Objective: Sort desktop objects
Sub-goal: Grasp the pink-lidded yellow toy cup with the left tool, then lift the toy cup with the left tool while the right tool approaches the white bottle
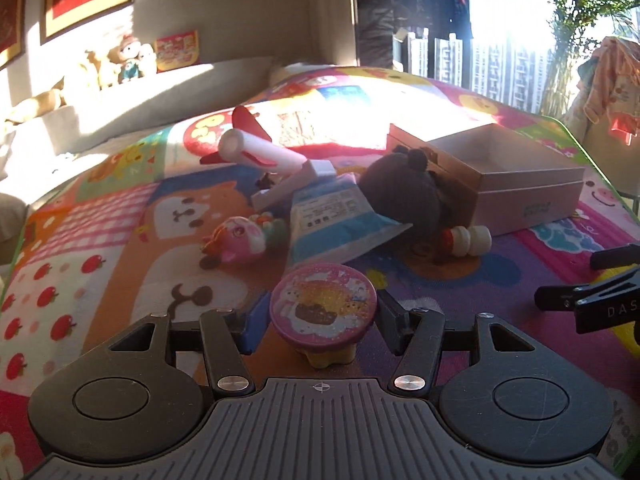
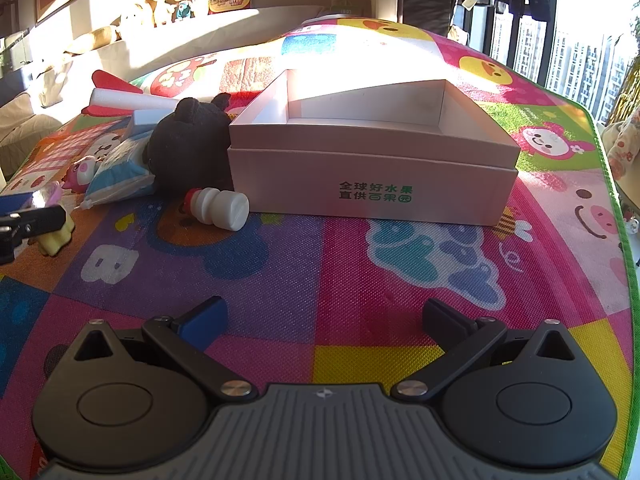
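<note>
A small yellow jelly cup (image 1: pixel 324 300) with a pink picture lid sits between the fingers of my left gripper (image 1: pixel 321 322), which is shut on it just above the play mat. From the right wrist view the same cup (image 2: pixel 54 240) shows at the far left edge. My right gripper (image 2: pixel 324 318) hovers open over the mat with nothing between its fingers, in front of the open pale cardboard box (image 2: pixel 372 184). A black plush toy (image 1: pixel 404 196) lies against the box's left side, and a white bottle with a red cap (image 2: pixel 224 208) lies on its side nearby.
Beyond the cup lie a blue-white pouch (image 1: pixel 336 220), a pink toy figure (image 1: pixel 240 240), a small white box (image 1: pixel 296 184) and a red-and-white foam plane (image 1: pixel 256 148). The colourful mat (image 2: pixel 360 280) ends at a green border on the right. A sofa with plush toys stands behind.
</note>
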Tool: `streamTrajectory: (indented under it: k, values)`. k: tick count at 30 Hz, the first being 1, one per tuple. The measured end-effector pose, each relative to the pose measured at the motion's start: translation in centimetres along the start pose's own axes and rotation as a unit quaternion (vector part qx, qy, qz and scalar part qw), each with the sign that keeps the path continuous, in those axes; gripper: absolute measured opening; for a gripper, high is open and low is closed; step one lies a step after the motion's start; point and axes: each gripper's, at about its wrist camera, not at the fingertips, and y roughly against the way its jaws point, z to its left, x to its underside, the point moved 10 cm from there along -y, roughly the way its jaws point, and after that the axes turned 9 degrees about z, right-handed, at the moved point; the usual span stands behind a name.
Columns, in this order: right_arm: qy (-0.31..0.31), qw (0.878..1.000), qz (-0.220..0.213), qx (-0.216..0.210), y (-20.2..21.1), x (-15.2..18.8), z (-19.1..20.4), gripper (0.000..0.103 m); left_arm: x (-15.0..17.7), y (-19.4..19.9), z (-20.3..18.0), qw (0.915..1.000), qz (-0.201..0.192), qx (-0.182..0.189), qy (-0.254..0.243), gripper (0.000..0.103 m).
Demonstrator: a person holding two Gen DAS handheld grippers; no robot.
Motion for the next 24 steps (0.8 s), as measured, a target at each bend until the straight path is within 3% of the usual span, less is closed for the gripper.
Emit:
streamTrajectory:
  k: [2,5,10,12,16,19,21,24]
  values:
    - [0.000,1.000,0.000,0.000,0.0,0.0,0.0,0.103,1.1,0.5,-0.2,0.9998,0.013,0.017,0.000,0.065]
    - [0.000,1.000,0.001,0.000,0.0,0.0,0.0,0.103,2.7,0.8,-0.5,0.9975,0.041,0.055,0.012,0.079]
    - [0.004,1.000,0.004,-0.001,0.0,0.0,0.1,0.103,3.5,0.6,0.9,0.9963,0.051,0.050,0.048,0.094]
    - [0.005,1.000,0.006,0.000,-0.1,0.0,0.1,0.103,3.5,0.4,1.5,0.9941,0.055,0.058,0.074,0.097]
    - [0.038,0.999,-0.011,-0.013,0.6,-1.0,1.8,0.101,3.6,0.4,1.3,0.9943,0.051,0.063,0.070,0.100]
    - [0.039,0.998,-0.029,-0.034,0.8,-2.8,4.1,0.084,3.8,0.2,0.7,0.9964,0.045,0.051,0.051,0.103]
    - [0.029,0.998,-0.023,-0.047,0.0,-3.9,5.4,0.067,3.9,0.1,0.3,0.9973,0.049,0.039,0.038,0.103]
    - [0.017,0.999,-0.011,-0.051,-1.8,-5.3,6.8,0.058,3.9,0.1,0.4,0.9970,0.052,0.042,0.038,0.103]
